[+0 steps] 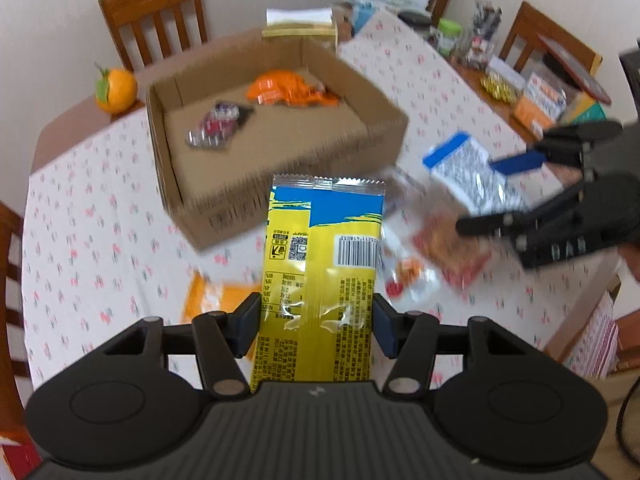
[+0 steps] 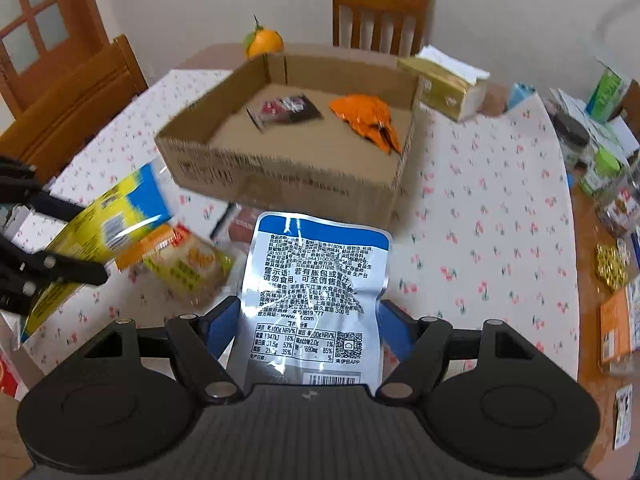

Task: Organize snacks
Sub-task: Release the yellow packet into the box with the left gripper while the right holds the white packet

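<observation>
Left wrist: yellow packet [image 1: 320,280] pinched between left gripper [image 1: 316,320] pads.

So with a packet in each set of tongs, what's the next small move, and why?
Probably carry both forward over the open cardboard box: the left tongs grip a yellow-and-blue snack packet, the right tongs a silver-and-blue pouch, and the box already holds two snacks.

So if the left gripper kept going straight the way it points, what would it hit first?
Probably the near wall of the cardboard box, just beyond the yellow packet in its jaws; depth is hard to judge.
</observation>
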Action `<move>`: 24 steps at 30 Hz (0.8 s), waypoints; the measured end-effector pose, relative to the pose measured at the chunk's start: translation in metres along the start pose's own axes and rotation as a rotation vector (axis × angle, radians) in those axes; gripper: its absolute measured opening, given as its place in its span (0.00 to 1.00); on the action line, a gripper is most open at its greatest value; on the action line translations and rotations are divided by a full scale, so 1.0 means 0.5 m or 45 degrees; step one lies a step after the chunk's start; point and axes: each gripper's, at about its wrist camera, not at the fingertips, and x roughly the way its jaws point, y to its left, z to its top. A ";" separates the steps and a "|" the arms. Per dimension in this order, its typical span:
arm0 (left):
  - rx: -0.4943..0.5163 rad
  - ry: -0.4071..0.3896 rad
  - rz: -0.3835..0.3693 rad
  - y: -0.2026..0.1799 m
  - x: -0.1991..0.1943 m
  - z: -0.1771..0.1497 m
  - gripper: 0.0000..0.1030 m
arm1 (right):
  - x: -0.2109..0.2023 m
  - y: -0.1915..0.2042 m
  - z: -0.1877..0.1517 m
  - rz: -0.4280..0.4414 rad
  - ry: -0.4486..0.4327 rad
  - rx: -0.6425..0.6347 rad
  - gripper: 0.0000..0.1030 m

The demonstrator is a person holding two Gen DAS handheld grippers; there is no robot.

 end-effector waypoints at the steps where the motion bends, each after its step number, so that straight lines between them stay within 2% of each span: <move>1: -0.001 -0.013 0.003 0.005 0.000 0.017 0.55 | -0.001 -0.001 0.006 0.005 -0.011 -0.003 0.76; 13: 0.007 -0.145 0.046 0.056 0.067 0.247 0.55 | -0.001 -0.013 0.050 0.030 -0.095 -0.009 0.76; 21: -0.028 -0.182 0.065 0.070 0.157 0.352 0.55 | -0.002 -0.033 0.047 0.018 -0.110 0.057 0.76; 23: -0.060 -0.194 0.067 0.073 0.179 0.362 0.60 | -0.002 -0.040 0.046 0.010 -0.112 0.075 0.76; 24: -0.067 -0.203 0.073 0.074 0.189 0.365 0.71 | -0.001 -0.043 0.046 0.008 -0.111 0.083 0.76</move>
